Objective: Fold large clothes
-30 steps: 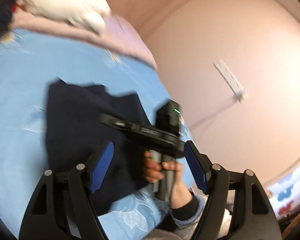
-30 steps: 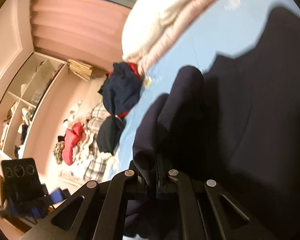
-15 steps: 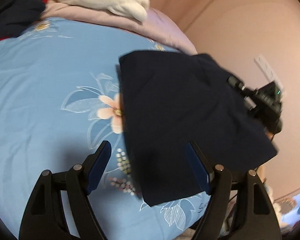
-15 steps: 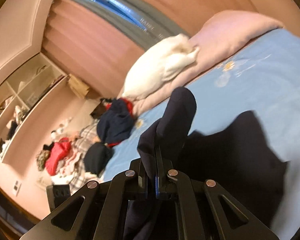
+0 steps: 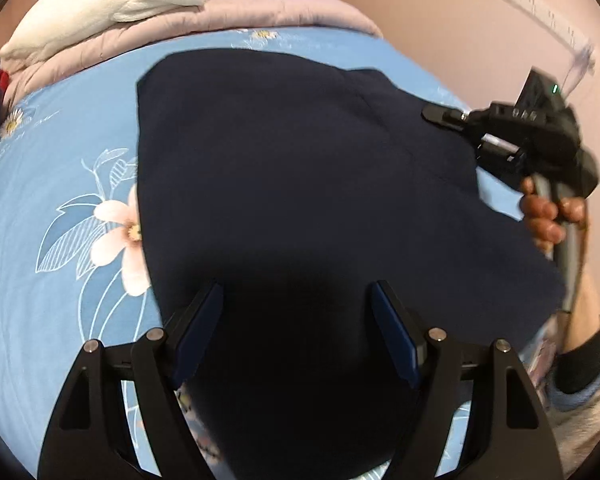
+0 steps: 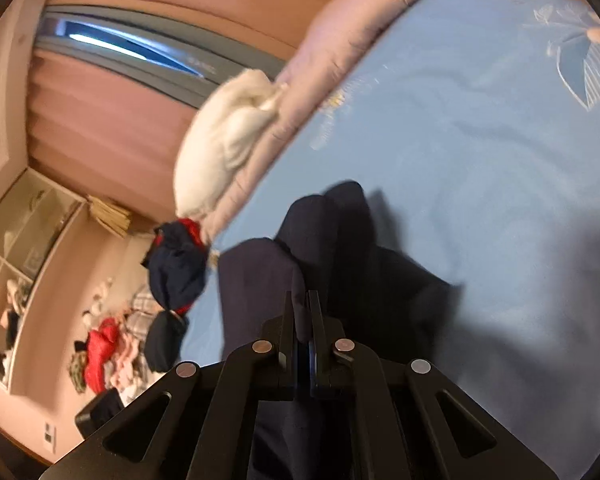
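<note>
Navy garment (image 5: 300, 168) on bed (image 5: 52, 280): soft, limp, light; grip edges. Right gripper (image 6: 303, 320) pinches fold; left gripper (image 5: 296, 320) fingers wide, empty.

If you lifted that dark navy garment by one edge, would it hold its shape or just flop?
Probably flop: the navy garment bunches into soft folds where the right gripper pinches it. It drapes flat over the bedspread, so likely light and unlikely to slide.
</note>
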Action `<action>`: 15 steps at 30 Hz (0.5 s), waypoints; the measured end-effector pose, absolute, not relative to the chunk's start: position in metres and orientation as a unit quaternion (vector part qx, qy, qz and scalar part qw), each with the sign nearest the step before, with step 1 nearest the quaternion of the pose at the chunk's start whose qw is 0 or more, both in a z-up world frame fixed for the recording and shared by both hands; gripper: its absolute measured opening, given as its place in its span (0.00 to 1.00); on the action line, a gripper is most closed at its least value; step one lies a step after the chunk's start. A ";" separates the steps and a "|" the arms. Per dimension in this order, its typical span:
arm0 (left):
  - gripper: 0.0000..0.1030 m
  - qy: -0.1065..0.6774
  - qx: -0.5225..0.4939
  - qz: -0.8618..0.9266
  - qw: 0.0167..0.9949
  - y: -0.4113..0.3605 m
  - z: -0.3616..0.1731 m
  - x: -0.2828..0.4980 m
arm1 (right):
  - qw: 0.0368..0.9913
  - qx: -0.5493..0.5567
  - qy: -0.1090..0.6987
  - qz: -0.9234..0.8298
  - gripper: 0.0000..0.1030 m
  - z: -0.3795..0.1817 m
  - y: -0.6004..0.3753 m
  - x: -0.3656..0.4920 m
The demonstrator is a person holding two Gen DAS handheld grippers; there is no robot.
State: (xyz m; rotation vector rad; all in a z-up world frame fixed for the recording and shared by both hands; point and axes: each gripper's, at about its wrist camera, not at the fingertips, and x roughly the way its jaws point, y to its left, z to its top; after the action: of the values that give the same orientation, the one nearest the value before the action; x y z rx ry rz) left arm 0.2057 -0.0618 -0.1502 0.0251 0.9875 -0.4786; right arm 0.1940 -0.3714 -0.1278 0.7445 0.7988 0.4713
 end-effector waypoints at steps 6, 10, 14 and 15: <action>0.75 0.476 -0.019 -0.222 0.851 -0.056 -0.155 0.218 | 0.882 0.273 0.336 0.185 0.08 -0.083 -0.364 0.160; 0.75 0.474 -0.024 -0.223 0.852 -0.058 -0.159 0.223 | 0.865 0.267 0.362 0.220 0.32 -0.084 -0.361 0.114; 0.75 0.474 -0.027 -0.226 0.851 -0.054 -0.160 0.221 | 0.779 0.380 0.425 0.263 0.61 -0.130 -0.374 0.087; 0.75 0.473 -0.027 -0.226 0.851 -0.053 -0.159 0.222 | 0.763 0.398 0.440 0.257 0.62 -0.140 -0.375 0.084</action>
State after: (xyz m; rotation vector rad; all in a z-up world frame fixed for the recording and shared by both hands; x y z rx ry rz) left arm 0.2216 -0.0532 -0.1595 -0.0573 0.9966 -0.4762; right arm 0.0838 -0.3751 -0.1396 0.8656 0.9558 0.5589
